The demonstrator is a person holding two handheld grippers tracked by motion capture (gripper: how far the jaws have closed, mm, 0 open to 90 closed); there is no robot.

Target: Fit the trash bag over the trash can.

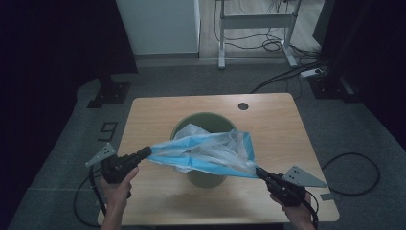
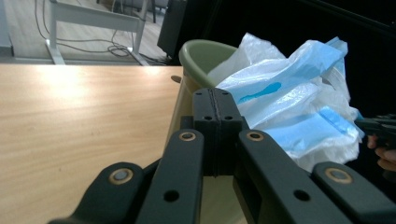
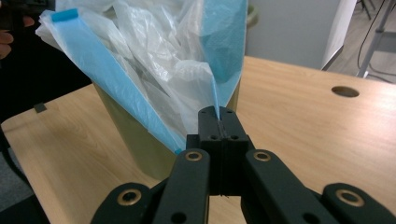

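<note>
The blue-and-clear bag (image 1: 210,151) hangs stretched above the green bin (image 1: 203,124) on the bench (image 1: 158,191). Left gripper (image 1: 146,152) and right gripper (image 1: 261,172) each have their fingers pinched shut on a bag edge. Spreading looks done; fitting it over the rim remains.

A light wooden counter (image 1: 158,112) carries a green bin (image 1: 207,178), which stands between the left claw (image 1: 146,153) and right claw (image 1: 260,171).
</note>
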